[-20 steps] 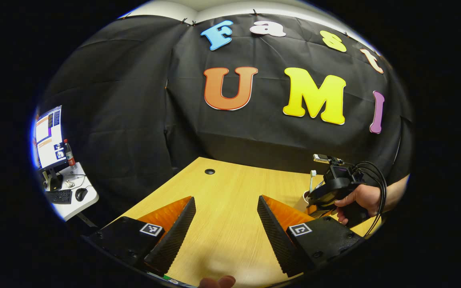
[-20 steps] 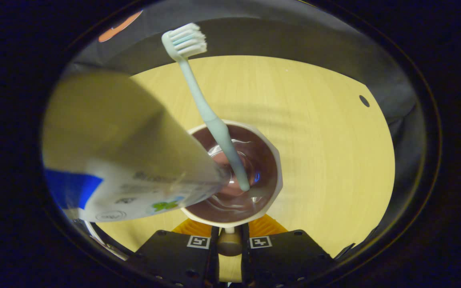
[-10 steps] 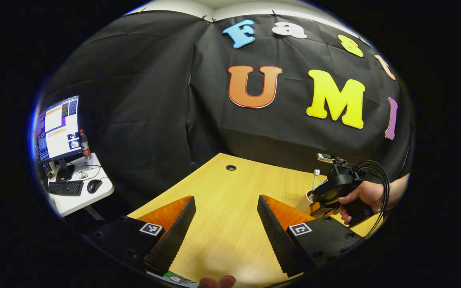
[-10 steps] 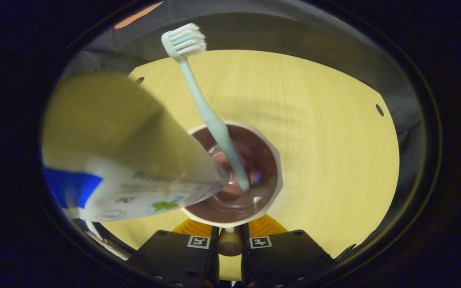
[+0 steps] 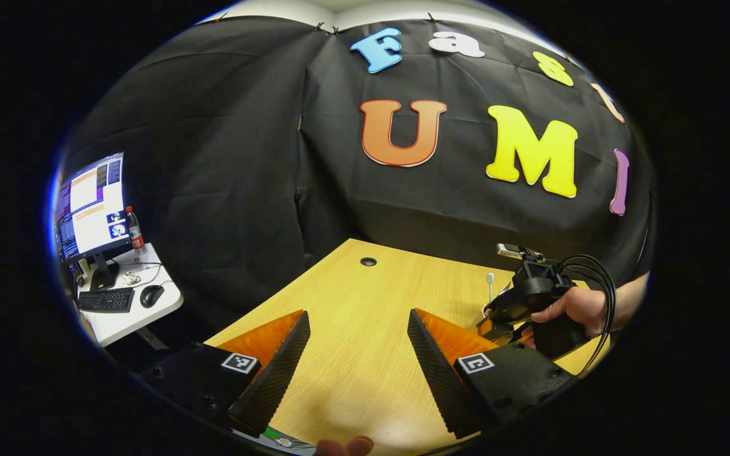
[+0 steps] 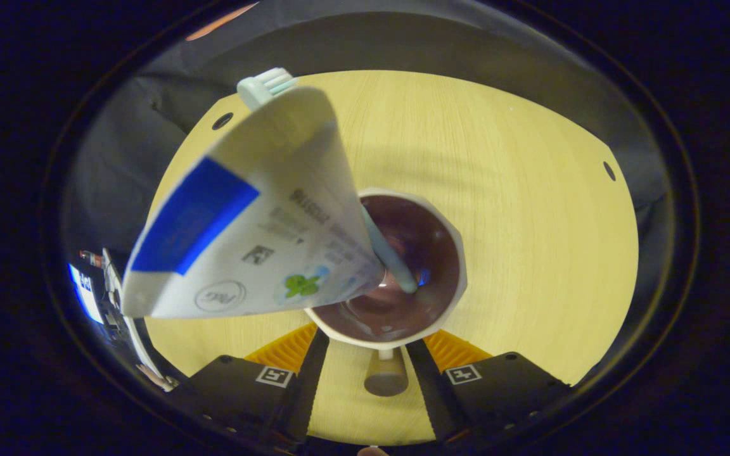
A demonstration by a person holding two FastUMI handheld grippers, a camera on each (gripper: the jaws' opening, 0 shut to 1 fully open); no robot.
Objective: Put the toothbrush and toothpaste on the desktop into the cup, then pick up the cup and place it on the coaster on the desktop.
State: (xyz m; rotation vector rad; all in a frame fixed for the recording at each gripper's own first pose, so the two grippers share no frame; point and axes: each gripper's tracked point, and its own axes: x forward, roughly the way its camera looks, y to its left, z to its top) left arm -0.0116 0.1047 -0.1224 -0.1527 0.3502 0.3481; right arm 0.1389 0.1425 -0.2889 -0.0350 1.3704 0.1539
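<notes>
In the right gripper view a cup (image 6: 447, 253) with a white rim and brown inside stands on the wooden desk (image 6: 517, 190). A white and blue toothpaste tube (image 6: 257, 228) leans in it, over a pale toothbrush (image 6: 262, 82) whose head peeks out behind. My right gripper (image 6: 370, 354) is open, its fingers standing either side of the cup's handle (image 6: 385, 375) without pressing it. In the left gripper view my left gripper (image 5: 355, 373) hangs open over the bare desk (image 5: 352, 304). Farther right, a hand holds the right gripper (image 5: 523, 304) by the toothbrush (image 5: 490, 285).
A side table (image 5: 118, 316) at the left of the left gripper view carries a monitor (image 5: 89, 206), keyboard, mouse and bottle. The desk has cable holes (image 5: 368, 261) near its far edge (image 6: 222, 120). Black cloth walls close the booth behind.
My right gripper has opened and let go of the cup's handle. The toothpaste tube has swung across in front of the toothbrush. The left gripper has barely moved.
</notes>
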